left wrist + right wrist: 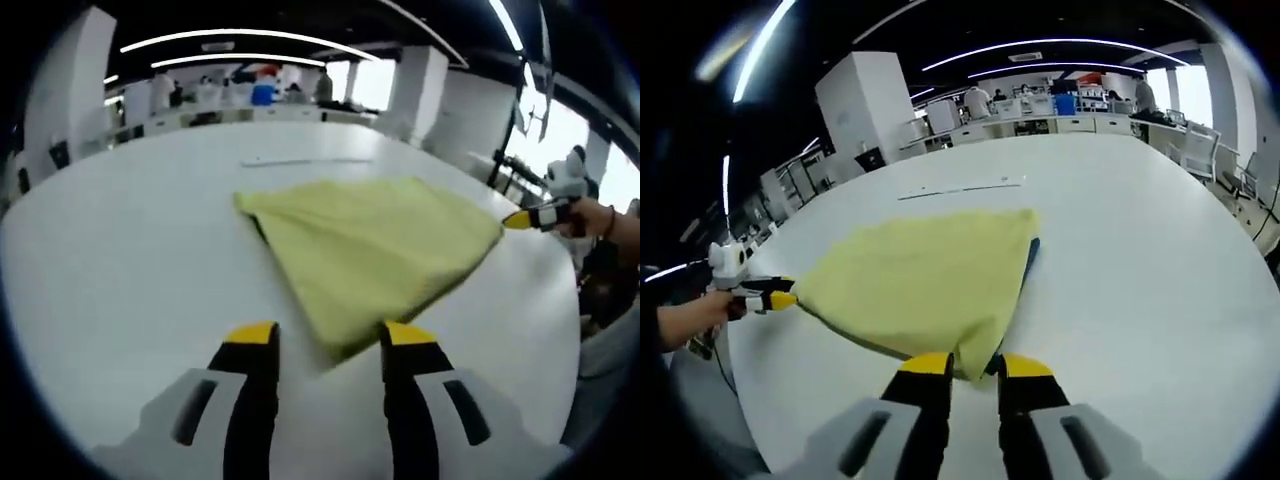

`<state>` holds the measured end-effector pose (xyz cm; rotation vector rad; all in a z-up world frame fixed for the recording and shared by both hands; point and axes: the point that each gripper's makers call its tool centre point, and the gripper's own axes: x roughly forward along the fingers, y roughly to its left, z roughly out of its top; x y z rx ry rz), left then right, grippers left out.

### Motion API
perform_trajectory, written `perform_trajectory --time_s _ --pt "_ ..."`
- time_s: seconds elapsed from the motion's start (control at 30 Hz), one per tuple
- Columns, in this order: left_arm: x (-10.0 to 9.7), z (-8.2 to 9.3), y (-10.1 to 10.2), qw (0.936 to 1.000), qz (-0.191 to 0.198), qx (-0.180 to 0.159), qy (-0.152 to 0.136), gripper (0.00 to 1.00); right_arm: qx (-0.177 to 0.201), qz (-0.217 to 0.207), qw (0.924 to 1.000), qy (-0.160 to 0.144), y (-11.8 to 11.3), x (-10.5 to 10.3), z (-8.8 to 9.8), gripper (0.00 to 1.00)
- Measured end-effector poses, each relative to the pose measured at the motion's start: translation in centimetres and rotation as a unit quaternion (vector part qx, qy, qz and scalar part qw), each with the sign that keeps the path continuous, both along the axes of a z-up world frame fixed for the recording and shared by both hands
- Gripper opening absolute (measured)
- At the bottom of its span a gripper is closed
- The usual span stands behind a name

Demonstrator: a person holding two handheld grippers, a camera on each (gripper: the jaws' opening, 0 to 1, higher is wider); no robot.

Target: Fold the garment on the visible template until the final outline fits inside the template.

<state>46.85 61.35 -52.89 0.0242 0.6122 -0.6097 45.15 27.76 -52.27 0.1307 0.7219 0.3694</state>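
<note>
My right claw (973, 367) sits nearly closed on the near corner of the yellow cloth (925, 283) — the fabric runs down between its yellow tips. In the left gripper view my left claw (329, 338) stands wide open, holding nothing, the cloth's (375, 250) near corner lying between its tips. The cloth lies folded on the white table (1120, 230); beyond it lies a thin strip (960, 188).

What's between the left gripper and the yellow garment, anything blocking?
Nothing visible. In the left gripper view, the left gripper stands open with the near corner of the yellow garment lying between its tips on the bare white table. The right gripper sits at another corner.
</note>
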Motion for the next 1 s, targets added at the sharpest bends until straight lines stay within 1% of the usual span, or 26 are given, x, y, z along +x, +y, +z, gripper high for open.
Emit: perform_trajectory --time_s 0.13,0.2,0.23,0.27,0.4,0.47,0.5,0.53,0.57,0.6,0.63,0.73,0.8,0.9,1.0 --pt "0.3 -0.1 -0.3 1.0000 0.004 -0.006 0.005 0.27 0.000 -0.005 1.0000 -0.001 -0.1 0.0 -0.2 0.09" --pt "0.2 -0.2 -0.4 1.0000 -0.004 -0.003 0.007 0.25 0.002 -0.004 1.0000 -0.004 0.0 0.1 0.0 0.08" --pt "0.2 -0.2 -0.5 0.9999 -0.006 -0.003 0.008 0.23 0.001 -0.001 1.0000 -0.008 0.1 0.1 0.0 0.05" --pt "0.1 -0.2 -0.6 0.9999 -0.009 -0.001 0.008 0.22 -0.001 0.000 1.0000 -0.009 0.0 0.2 0.0 0.00" --pt "-0.1 -0.3 -1.0 0.9998 -0.017 0.001 0.006 0.11 -0.002 0.000 0.9999 -0.011 -0.3 0.2 0.2 0.00" --pt "-0.3 -0.2 -1.3 0.9997 -0.022 -0.004 0.012 0.05 -0.014 0.004 0.9998 -0.014 -0.5 0.2 0.1 0.00" --pt "-0.3 -0.2 -1.3 0.9997 -0.021 -0.003 0.011 0.05 -0.017 0.005 0.9998 -0.013 -0.5 0.1 0.1 0.00" --pt "-0.3 -0.1 -1.3 0.9996 -0.025 0.009 0.005 0.04 -0.020 0.004 0.9997 -0.013 -0.8 0.0 0.0 0.00" --pt "-0.3 -0.1 -1.3 0.9995 -0.029 0.014 0.003 0.04 -0.025 0.006 0.9996 -0.014 -0.9 0.0 0.1 0.00" --pt "-0.4 0.0 -1.4 0.9995 -0.029 0.016 0.002 0.03 -0.033 0.008 0.9993 -0.017 -1.2 0.0 0.2 0.00" --pt "-0.3 0.1 -1.0 0.9994 -0.028 0.018 0.000 0.03 -0.044 0.010 0.9988 -0.021 -1.6 -0.1 0.3 0.00" --pt "-0.3 0.2 -0.8 0.9994 -0.030 0.019 -0.002 0.03 -0.033 0.010 0.9992 -0.018 -1.7 0.0 0.4 0.00" --pt "-0.4 0.3 -0.9 0.9994 -0.029 0.019 0.000 0.03 -0.042 0.019 0.9989 -0.014 -1.6 -0.2 0.2 0.00" --pt "-0.5 0.0 -0.6 0.9994 -0.028 0.019 0.005 0.03 -0.052 0.026 0.9983 -0.010 -1.5 -0.6 -0.1 0.00" --pt "-0.9 0.0 -0.6 0.9994 -0.029 0.019 0.006 0.03 -0.055 0.029 0.9981 -0.006 -1.6 -0.7 -0.4 0.00"
